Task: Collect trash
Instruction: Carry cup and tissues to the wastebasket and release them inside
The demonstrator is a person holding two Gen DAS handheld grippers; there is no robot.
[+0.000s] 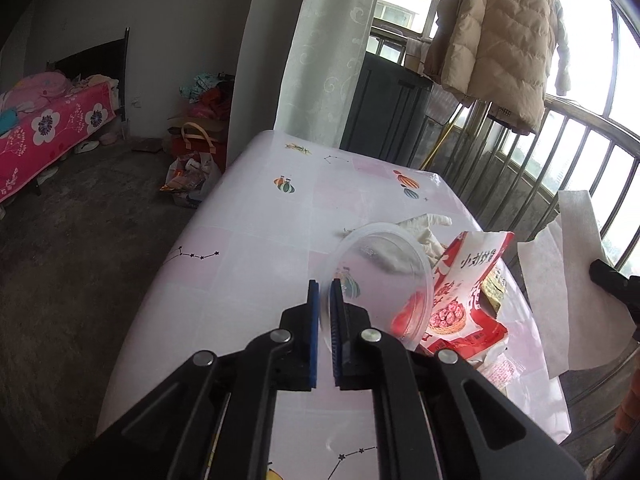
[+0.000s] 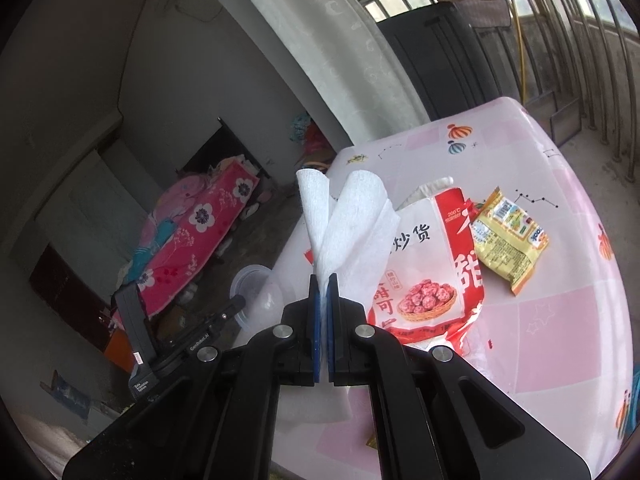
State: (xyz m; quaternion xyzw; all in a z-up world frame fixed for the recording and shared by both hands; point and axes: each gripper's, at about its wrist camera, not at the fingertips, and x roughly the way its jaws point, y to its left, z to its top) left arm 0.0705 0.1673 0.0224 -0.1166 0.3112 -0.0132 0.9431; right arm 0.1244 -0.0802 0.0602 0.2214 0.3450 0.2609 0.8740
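The left tongs (image 1: 325, 286) clench the rim of a clear plastic lid (image 1: 384, 280), lifted above the table (image 1: 248, 216) near its right edge. The right tongs (image 2: 324, 280) grip a white tissue (image 2: 352, 220) above the red snack bag (image 2: 436, 272).

Left claw (image 1: 325, 292) pinches clear plastic lid (image 1: 384, 280) above red snack bag (image 1: 460, 304).

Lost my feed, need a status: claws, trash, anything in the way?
Left claw shut on clear plastic lid. Right claw shut on white tissue. Red snack bag, yellow wrapper on table. Nothing blocking.
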